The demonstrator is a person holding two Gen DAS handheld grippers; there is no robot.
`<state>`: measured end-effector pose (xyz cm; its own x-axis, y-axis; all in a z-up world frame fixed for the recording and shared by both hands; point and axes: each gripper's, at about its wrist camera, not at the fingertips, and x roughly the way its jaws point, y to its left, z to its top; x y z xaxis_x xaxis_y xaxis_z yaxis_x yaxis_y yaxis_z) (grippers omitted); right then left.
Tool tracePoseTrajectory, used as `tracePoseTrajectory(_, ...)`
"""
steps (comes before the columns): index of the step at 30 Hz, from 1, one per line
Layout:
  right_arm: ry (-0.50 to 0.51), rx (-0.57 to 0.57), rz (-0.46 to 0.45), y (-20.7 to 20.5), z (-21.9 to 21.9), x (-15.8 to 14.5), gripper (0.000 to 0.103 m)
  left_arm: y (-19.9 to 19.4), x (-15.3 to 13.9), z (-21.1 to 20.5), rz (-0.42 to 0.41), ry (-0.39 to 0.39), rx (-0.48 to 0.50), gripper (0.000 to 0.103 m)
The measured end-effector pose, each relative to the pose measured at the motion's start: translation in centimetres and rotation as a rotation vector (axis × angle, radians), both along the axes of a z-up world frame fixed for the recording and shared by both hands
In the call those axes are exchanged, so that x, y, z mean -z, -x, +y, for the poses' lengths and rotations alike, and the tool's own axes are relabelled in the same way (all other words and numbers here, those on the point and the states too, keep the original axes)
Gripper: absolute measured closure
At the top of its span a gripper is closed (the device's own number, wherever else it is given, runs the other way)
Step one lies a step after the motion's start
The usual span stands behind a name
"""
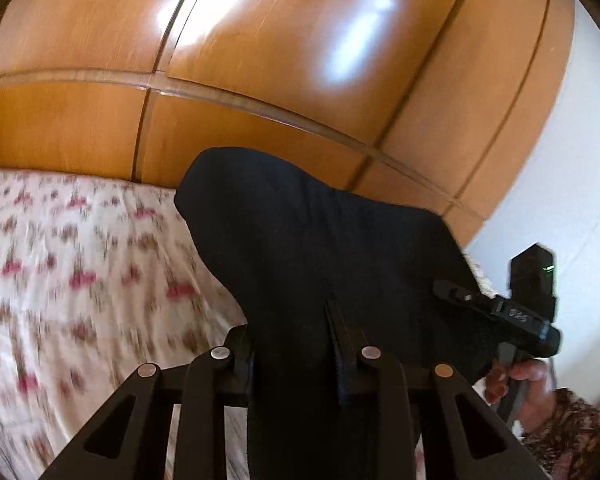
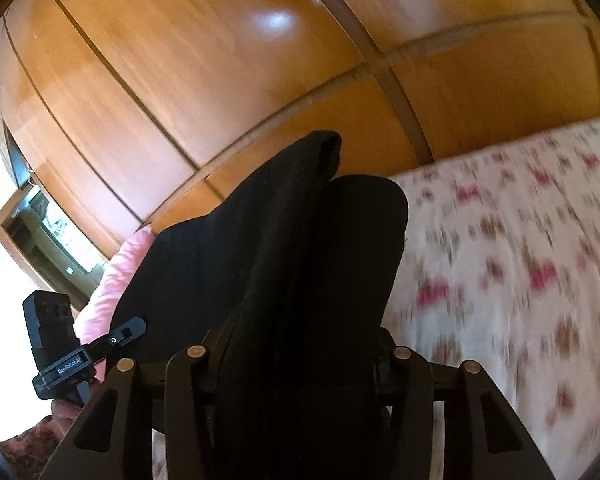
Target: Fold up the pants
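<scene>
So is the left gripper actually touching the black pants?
Touching. In the left wrist view the black pants run between the left gripper fingers, pinched and lifted.

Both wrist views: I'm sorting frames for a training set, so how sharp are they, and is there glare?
Left wrist view: the floral bedspread is motion-smeared, two white glare patches sit on the wardrobe, and the black pants lose all fold detail. Right wrist view: similar smear on the bedspread, fisheye-bent wardrobe seams, blown-out white left edge.

Daylight blows out my right view at nine o'clock. White glare on wardrobe (image 1: pixel 260 60) doors at twelve. Floral bedspread (image 2: pixel 520 260) motion-smeared; fisheye bends and darkens edges.
</scene>
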<state>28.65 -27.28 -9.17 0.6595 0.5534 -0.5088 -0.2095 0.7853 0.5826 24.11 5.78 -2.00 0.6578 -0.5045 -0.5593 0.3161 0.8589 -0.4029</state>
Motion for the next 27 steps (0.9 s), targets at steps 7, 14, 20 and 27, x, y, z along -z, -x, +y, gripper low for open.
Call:
tracePoseTrajectory(7,0.015,0.060,0.014,-7.6,-0.8,1.8,0.054,-7.8,2.7,-0.5,0.028,-0.055,-0.027,0.075)
tracePoseTrajectory(14,0.085,0.081,0.020,-10.0,-0.8,6.3,0.039,-8.3,7.5,-0.5,-0.011,-0.095,-0.059,0.059)
tracePoseTrajectory(20,0.032,0.112,0.036,-10.3,-1.8,7.3,0.031,-9.5,9.4,2.5,0.087,0.106,-0.061,0.042)
tracePoseTrajectory(27,0.280,0.266,-0.039,-7.2,0.3,4.6,0.008,-6.0,7.3,1.4,-0.029,-0.053,-0.188,0.042)
